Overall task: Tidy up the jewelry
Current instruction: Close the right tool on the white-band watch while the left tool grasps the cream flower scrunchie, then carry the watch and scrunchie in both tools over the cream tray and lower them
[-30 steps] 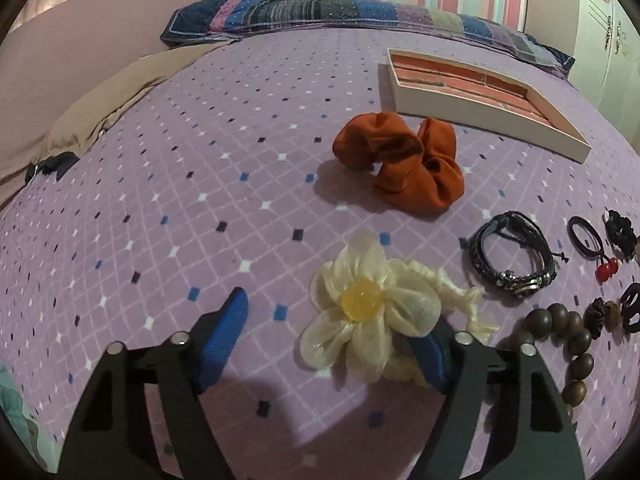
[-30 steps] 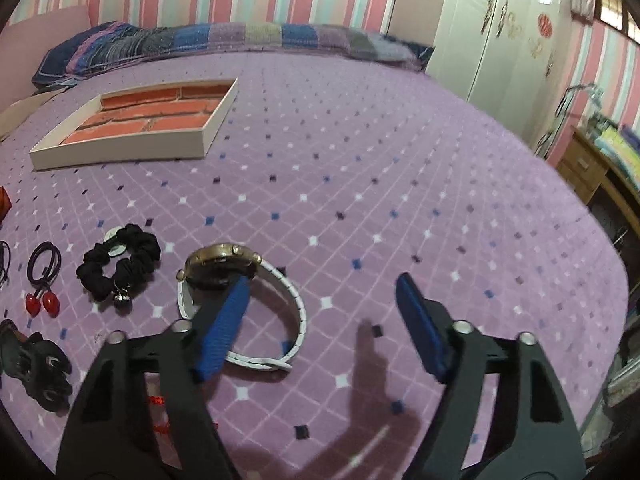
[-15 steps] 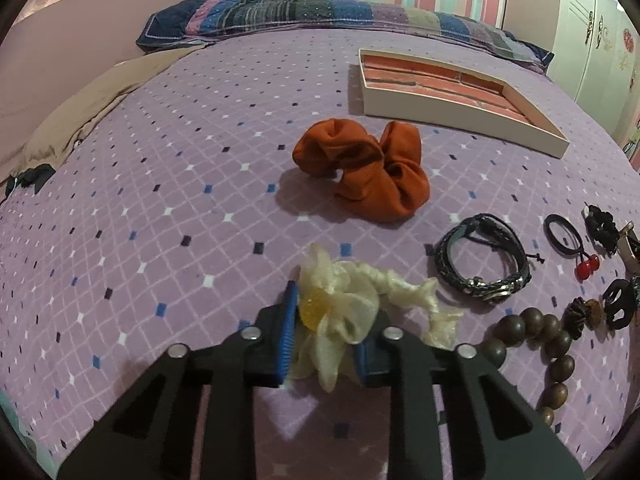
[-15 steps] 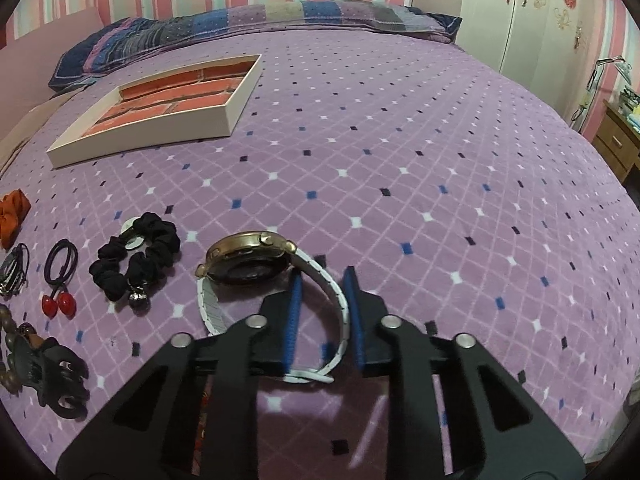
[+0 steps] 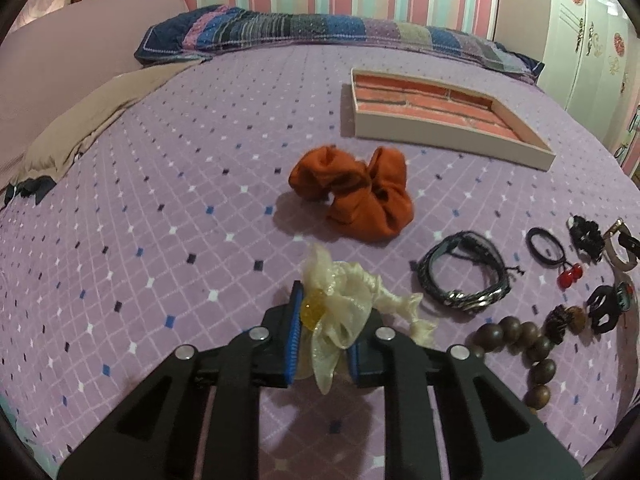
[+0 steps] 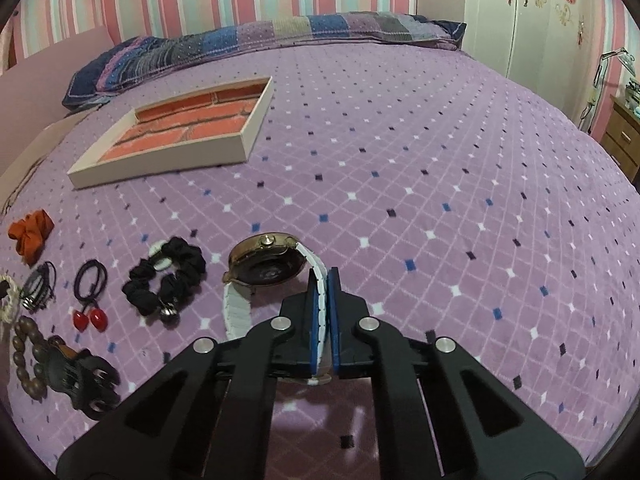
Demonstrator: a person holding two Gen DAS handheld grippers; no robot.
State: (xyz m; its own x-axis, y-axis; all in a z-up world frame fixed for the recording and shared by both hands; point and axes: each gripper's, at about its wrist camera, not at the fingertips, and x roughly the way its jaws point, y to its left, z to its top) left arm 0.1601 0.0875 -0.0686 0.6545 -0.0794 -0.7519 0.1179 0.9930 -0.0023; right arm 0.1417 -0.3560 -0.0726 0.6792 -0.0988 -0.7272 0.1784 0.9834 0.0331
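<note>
Left gripper [image 5: 322, 338] with jaws just closed, pinching our cream flower hair tie [image 5: 340, 304] on the bed [image 5: 160, 200], right gripper [image 6: 322, 320] pinching the white watch [image 6: 266, 268] strap, tray [image 6: 252, 128] beyond us

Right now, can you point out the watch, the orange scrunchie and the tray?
watch [image 6: 266, 266]: right wrist view, on the round case back.
orange scrunchie [image 5: 356, 196]: left wrist view, on its folded middle.
tray [image 6: 160, 162]: right wrist view, on its near cream wall.
</note>
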